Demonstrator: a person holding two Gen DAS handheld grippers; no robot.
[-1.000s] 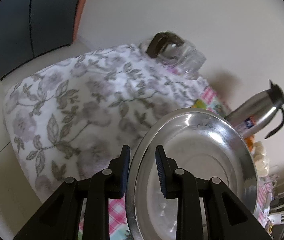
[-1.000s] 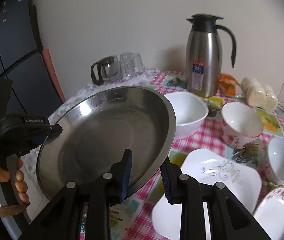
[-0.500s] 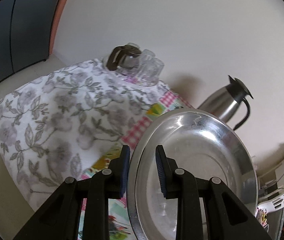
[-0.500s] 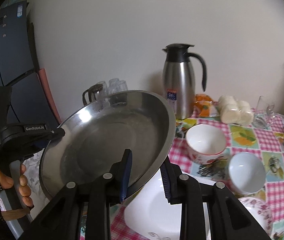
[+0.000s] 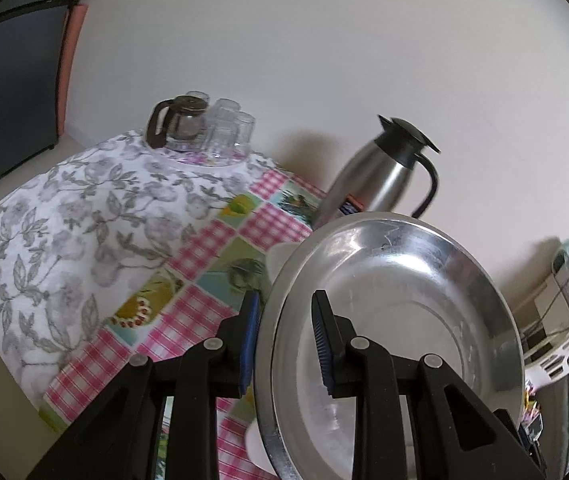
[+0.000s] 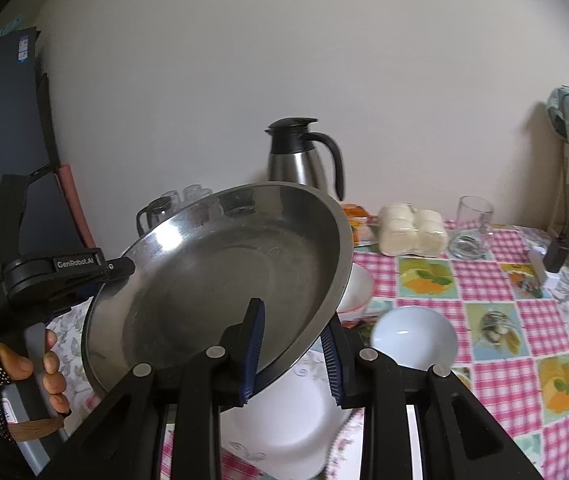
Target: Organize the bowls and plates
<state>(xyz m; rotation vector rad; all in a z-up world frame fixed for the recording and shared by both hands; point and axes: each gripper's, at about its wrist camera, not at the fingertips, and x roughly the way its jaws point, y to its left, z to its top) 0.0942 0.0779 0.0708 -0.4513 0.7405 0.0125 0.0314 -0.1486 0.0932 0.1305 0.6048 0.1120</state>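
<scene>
Transfer stage: large round stainless-steel plate [image 6: 220, 280] held aloft and tilted, gripped at opposite rims by both tools. Left gripper [image 5: 284, 340] clamped on the near rim, blue pads on either side of the metal lip; right gripper [image 6: 290, 348] likewise clenched on the plate's lower edge, one finger inside the dish, one beneath.

Compared with one second earlier: plate raised higher and carried rightward along the table. Grey floral cloth [image 5: 56, 232] now receding to the left of the left wrist view, pink checked tablecloth [image 5: 204, 248] and steel vacuum jug with black handle [image 5: 376, 172] brought closer to centre. In the right wrist view, white square plate [image 6: 284, 432] now directly below the steel plate, small white bowl [image 6: 414, 338] just beside it on the right, red-rimmed bowl [image 6: 354, 290] partly hidden behind the metal rim.

Implication, as judgement: plate lifted clear of the table and probably being carried toward a stacking spot, likely over the white square plate; lowering not yet begun. Grip unchanged throughout.
</scene>
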